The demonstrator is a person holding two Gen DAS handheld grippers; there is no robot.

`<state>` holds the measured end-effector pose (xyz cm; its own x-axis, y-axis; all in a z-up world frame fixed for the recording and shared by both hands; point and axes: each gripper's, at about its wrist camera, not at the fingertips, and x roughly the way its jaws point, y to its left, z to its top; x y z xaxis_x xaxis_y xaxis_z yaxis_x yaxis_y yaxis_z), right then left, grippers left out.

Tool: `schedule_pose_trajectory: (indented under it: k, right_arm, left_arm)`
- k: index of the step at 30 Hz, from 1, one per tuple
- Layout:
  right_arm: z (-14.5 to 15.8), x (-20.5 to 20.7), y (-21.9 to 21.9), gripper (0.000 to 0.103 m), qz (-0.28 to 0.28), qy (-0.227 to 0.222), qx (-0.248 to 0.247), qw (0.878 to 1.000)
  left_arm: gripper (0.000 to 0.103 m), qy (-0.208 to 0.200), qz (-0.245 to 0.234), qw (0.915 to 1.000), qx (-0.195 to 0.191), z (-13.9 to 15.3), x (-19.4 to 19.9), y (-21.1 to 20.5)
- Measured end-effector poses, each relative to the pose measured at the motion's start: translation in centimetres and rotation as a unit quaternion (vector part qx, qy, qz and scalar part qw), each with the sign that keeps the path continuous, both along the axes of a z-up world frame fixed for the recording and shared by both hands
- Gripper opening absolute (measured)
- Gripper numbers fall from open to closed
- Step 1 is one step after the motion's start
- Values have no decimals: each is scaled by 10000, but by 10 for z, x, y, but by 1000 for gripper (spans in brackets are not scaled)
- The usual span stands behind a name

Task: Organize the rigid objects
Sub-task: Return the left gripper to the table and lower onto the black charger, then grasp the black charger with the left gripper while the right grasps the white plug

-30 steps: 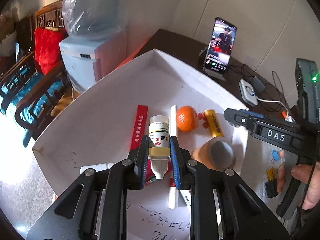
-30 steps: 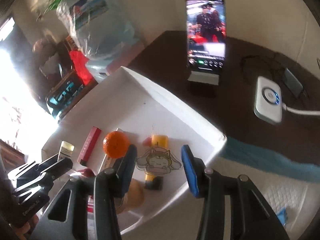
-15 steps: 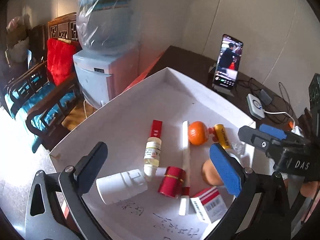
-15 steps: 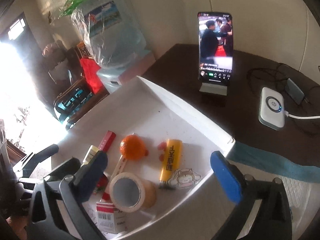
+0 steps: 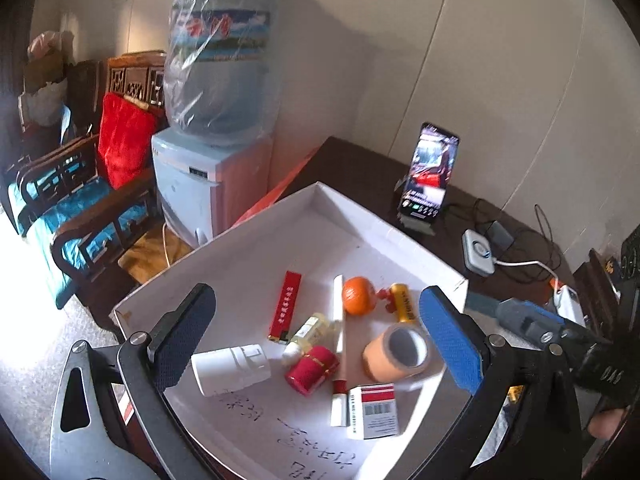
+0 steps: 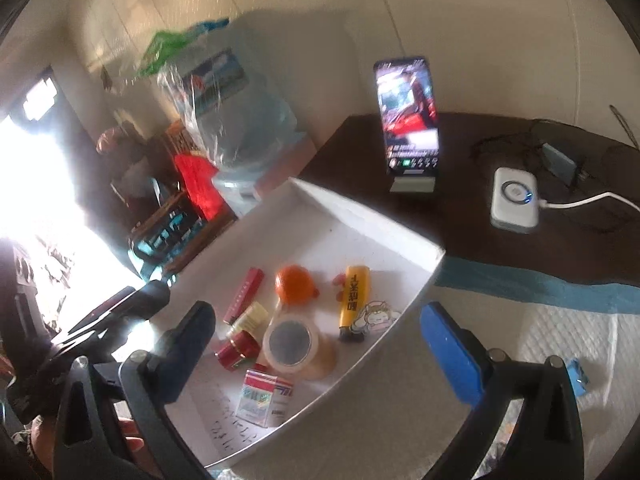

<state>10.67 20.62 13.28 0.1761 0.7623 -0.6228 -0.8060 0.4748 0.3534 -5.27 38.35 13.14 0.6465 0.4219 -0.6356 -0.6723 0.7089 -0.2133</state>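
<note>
While both tools hang over the white box, nothing is pinched in either one. The left tool has its two fingers spread wide, and so does the right tool. The box sits right below and in front of them on the dark bench.

Lots of hard things already lie inside the box. Just under the left tool are a white bottle, a small dropper bottle, a red tin and a roll of tape. A bit farther ahead lie a red stick, an orange and a yellow lighter. A little cartoon sticker rests by the lighter, close to the right tool's side. A red and white packet lies nearest of all.

So most of the tidying looks done (the box is getting full). A small blue thing lies outside the box, off to the right of the right tool, and it may be one of the things left.
</note>
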Motion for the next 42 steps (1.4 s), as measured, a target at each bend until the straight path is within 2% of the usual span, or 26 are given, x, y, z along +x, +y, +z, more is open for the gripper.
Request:
schedule_pose_trajectory:
  k: [3,6,10,12,14,16,17,18,21,23,25,26,32,33,34,37,39,42]
  right_arm:
    - [24,8,-31,103,-200,-154,355,9991]
    - [55,23,-76,103,-669,-572,730,9934]
    - [87,49,-147,103,-1475,-1022,1111,9775]
    - [92,57,-180,103,-1812,-1186,1120,9698]
    - [87,61,-201,103,-1989,-1254,997,9668]
    - [69,61,-219,103,-2097,-1174,714,9681]
    - [56,60,-226,103,-2155,-1077,536,9691]
    - [45,60,-230,103,-2204,-981,395,9697]
    - [2,59,-244,103,-2442,-536,-36,9682]
    - [-23,57,-250,103,-2547,-193,-215,9666]
    - [-36,57,-254,103,-2600,-73,-323,9650]
    - [-40,58,-256,103,-2607,-45,-359,9647]
    - [-40,60,-257,103,-2577,-21,-344,9656]
    - [-40,58,-256,103,-2538,-38,-345,9666]
    - [-40,57,-254,103,-2473,-63,-352,9683]
    - [-43,53,-242,103,-2278,-152,-453,9725]
    - [-47,53,-234,103,-2141,-173,-556,9751]
    - [-56,55,-217,103,-1912,-163,-799,9782]
  left_arm:
    - [103,-125,-93,9998,136,12,-2,-12]
    - [103,-313,-267,9988,271,23,0,-27]
    - [103,-345,-883,9951,276,28,17,-57]
    - [103,-244,-1442,9889,245,23,35,-81]
    - [103,-86,-1983,9800,139,12,52,-104]
    - [103,171,-2537,9671,-92,-4,70,-127]
    - [103,332,-2828,9579,-363,-17,80,-140]
    - [103,513,-2980,9511,-629,-31,90,-150]
    - [101,988,-2976,9450,-927,-60,109,-170]
    - [89,1193,-2985,9422,-944,-72,120,-181]
    - [77,1273,-3085,9381,-928,-76,129,-189]
    - [74,1305,-3137,9362,-896,-77,133,-193]
    - [49,1554,-3401,9231,-896,-96,151,-208]
    - [37,1539,-3429,9221,-914,-97,149,-208]
    - [30,1538,-3464,9212,-886,-97,148,-208]
    - [23,1572,-3467,9214,-777,-97,144,-201]
    - [22,1579,-3414,9233,-782,-97,143,-196]
    - [22,1706,-3494,9173,-859,-102,148,-198]
